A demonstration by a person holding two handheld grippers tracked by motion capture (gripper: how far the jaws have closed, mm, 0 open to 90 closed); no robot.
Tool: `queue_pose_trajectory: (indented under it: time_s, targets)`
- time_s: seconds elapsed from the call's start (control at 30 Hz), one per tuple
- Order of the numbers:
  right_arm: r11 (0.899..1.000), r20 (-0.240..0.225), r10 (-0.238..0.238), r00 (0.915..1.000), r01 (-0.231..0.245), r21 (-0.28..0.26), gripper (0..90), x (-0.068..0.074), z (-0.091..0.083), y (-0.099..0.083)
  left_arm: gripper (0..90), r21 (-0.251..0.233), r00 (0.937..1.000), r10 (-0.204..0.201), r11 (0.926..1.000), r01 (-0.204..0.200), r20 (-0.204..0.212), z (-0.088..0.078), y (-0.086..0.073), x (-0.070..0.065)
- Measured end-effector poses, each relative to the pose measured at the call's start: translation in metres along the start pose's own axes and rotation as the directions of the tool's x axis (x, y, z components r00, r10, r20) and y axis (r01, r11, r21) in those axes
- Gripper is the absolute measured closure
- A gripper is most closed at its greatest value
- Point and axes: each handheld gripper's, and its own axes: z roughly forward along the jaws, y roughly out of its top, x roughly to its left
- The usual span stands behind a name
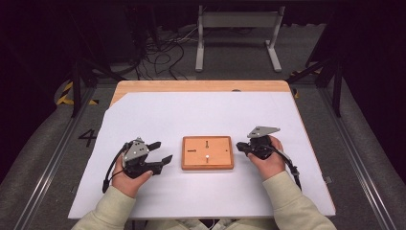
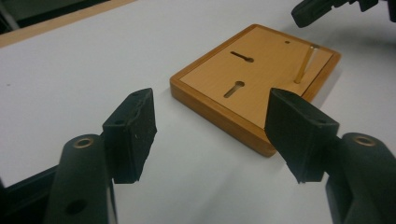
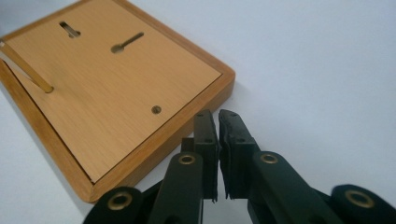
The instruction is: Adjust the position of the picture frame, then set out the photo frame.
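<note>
High view first: one wooden board (image 1: 207, 153) lies flat near the middle of the white sheet (image 1: 201, 115) that covers the table (image 1: 201, 86), between the two grippers. It is a rectangle with a darker raised frame and a lighter inset panel, with two dark keyhole slots and one thin peg (image 1: 207, 156) standing upright in it. The left gripper (image 1: 160, 152) rests well to the left of the board with jaws apart and nothing between them; the right gripper (image 1: 239, 146) is just beside the board's right edge. White sheet lies bare on all sides of the board. Left gripper view: the two black pads (image 2: 133, 133) stand wide and empty, the board (image 2: 261, 88) ahead, the peg (image 2: 304, 64) near its far edge. Right gripper view: the fingers (image 3: 205, 140) are almost together, holding nothing, close to the board's corner (image 3: 224, 84).
</note>
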Motion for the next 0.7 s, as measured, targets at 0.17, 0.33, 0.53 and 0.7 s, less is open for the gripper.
queue_pose_trajectory:
  time_s: [0.17,0.33,0.53,0.7]
  targets:
    - [0.999,-0.045,-0.034,0.9984,0.033,-0.031,81.8,-0.001,-0.013,0.001,39.1,0.005,0.9995,0.007,1.0000,-0.007,0.032,0.000,0.003,0.000]
    - [0.996,-0.084,-0.077,0.9935,0.073,-0.047,78.2,0.003,-0.018,0.002,38.9,0.031,0.9990,0.000,0.9995,-0.001,0.045,0.000,0.006,0.000]
    - [0.992,-0.132,-0.104,0.9858,0.093,-0.085,75.3,0.011,-0.024,0.009,39.7,0.060,0.9984,-0.016,0.9981,0.013,0.055,0.000,0.006,0.000]
    - [0.990,-0.170,-0.126,0.9774,0.112,-0.090,74.2,0.019,-0.023,0.015,42.0,0.057,0.9980,-0.018,0.9983,0.014,0.061,-0.002,0.007,0.001]
